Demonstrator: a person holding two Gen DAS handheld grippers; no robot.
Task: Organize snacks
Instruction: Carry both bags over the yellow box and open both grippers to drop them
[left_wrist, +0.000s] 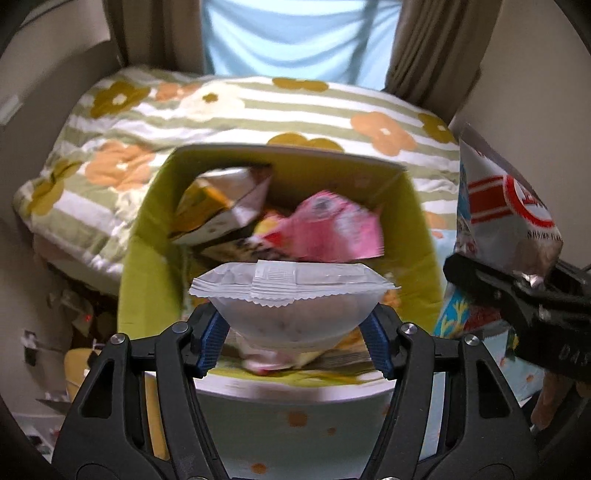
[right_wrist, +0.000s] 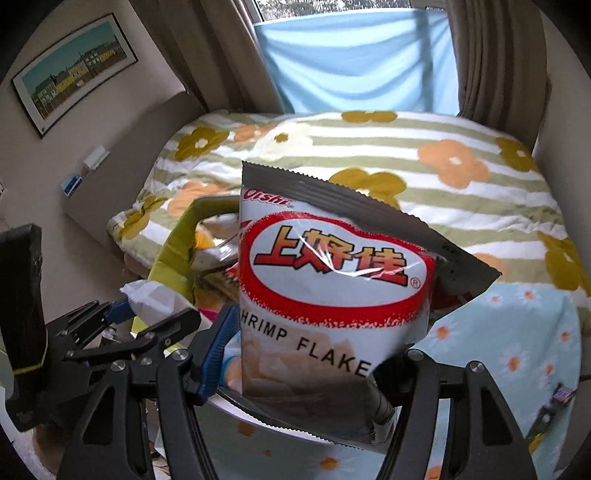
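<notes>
My left gripper (left_wrist: 295, 332) is shut on a clear white snack packet (left_wrist: 291, 295) and holds it just above the near rim of a green box (left_wrist: 147, 236). The box holds several snack bags, among them a pink one (left_wrist: 328, 229) and a brown and silver one (left_wrist: 221, 203). My right gripper (right_wrist: 299, 358) is shut on a white and red Oishi shrimp flakes bag (right_wrist: 332, 280), held upright to the right of the box. That bag (left_wrist: 506, 206) and the right gripper (left_wrist: 524, 291) show at the right of the left wrist view. The left gripper (right_wrist: 147, 317) and its packet (right_wrist: 155, 295) show at the left of the right wrist view.
The box stands on a round white table edge (left_wrist: 295, 391) in front of a bed with a striped floral quilt (right_wrist: 369, 155). A light blue floral cloth (right_wrist: 509, 332) lies at the right with a small snack bar (right_wrist: 561, 395) on it. Curtains (right_wrist: 491, 51) hang behind.
</notes>
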